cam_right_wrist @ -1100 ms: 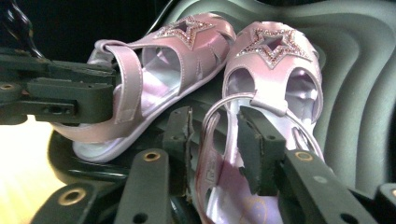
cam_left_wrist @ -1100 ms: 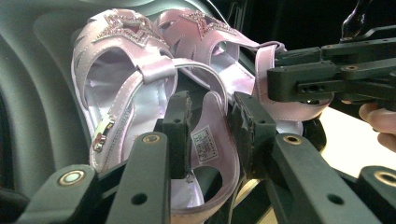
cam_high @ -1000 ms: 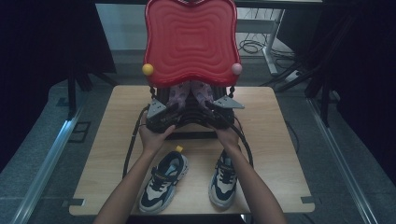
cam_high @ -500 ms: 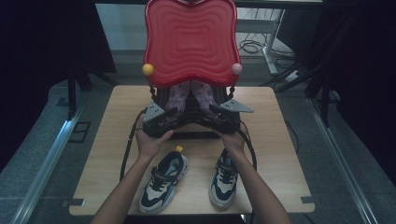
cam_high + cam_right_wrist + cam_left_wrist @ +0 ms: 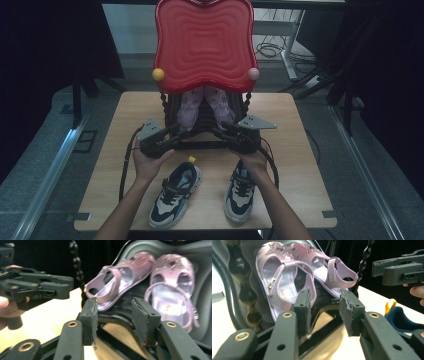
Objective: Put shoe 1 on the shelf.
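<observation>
- Lilac strappy plastic sandals, paired, tilted on black ribbed rack shelf.
- Left gripper, right gripper: jaws just opening, empty, near shelf edge.

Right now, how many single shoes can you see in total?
4. Two pink sandals, the left sandal and the right sandal, lean on the black rack under the red board. Two sneakers, the left sneaker and the right sneaker, lie on the table's near part. Others may be hidden.
</observation>
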`<control>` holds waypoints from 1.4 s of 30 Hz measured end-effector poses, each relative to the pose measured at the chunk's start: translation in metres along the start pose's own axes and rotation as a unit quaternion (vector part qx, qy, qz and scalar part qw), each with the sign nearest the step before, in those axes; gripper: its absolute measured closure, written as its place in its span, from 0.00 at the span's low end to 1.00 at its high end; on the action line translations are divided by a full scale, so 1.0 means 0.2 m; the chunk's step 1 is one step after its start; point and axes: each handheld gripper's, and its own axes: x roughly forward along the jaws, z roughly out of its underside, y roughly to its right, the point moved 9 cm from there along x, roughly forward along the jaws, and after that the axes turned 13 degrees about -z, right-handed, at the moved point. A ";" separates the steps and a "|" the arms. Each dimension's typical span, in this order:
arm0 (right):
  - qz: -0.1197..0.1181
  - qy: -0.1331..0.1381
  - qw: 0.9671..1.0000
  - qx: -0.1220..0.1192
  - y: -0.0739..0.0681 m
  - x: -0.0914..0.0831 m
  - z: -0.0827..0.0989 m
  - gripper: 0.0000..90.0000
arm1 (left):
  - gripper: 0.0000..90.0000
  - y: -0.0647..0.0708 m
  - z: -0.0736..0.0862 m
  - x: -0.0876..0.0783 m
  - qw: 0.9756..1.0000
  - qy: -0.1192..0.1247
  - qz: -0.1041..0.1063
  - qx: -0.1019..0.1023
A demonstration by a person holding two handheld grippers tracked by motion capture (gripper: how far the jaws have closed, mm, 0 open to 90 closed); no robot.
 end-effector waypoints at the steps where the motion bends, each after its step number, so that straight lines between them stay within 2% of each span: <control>1: -0.002 -0.001 1.000 -0.002 -0.01 0.00 0.00 0.61 | 0.66 0.00 0.01 -0.02 1.000 -0.005 0.002 -0.005; 4: 0.012 -0.003 1.000 0.001 -0.03 -0.03 0.02 0.61 | 0.64 0.00 0.05 -0.05 1.000 -0.016 0.008 -0.012; 7: 0.009 0.000 1.000 0.013 -0.04 -0.06 0.04 0.60 | 0.63 0.01 0.08 -0.10 1.000 -0.022 0.011 -0.013; 13: 0.006 0.006 1.000 0.023 -0.06 -0.15 0.07 0.59 | 0.59 0.03 0.13 -0.17 0.999 -0.025 0.020 -0.013; 15: 0.009 -0.001 1.000 0.026 -0.08 -0.17 0.09 0.58 | 0.57 0.04 0.15 -0.19 0.999 -0.032 0.024 -0.011; 20: -0.004 -0.014 1.000 0.024 -0.12 -0.20 0.14 0.57 | 0.56 0.06 0.20 -0.24 0.999 -0.044 0.028 -0.007; 23: -0.012 -0.016 1.000 0.021 -0.14 -0.21 0.16 0.57 | 0.55 0.07 0.23 -0.28 0.998 -0.047 0.034 -0.015; 28: -0.025 -0.013 0.999 0.023 -0.18 -0.24 0.21 0.57 | 0.54 0.09 0.27 -0.32 0.997 -0.059 0.041 -0.017; 32: -0.020 0.001 1.000 0.024 -0.19 -0.27 0.22 0.57 | 0.53 0.08 0.28 -0.35 0.998 -0.053 0.037 -0.012; 42: -0.025 0.004 0.999 0.024 -0.21 -0.38 0.30 0.56 | 0.52 0.08 0.28 -0.47 0.998 -0.049 0.044 -0.011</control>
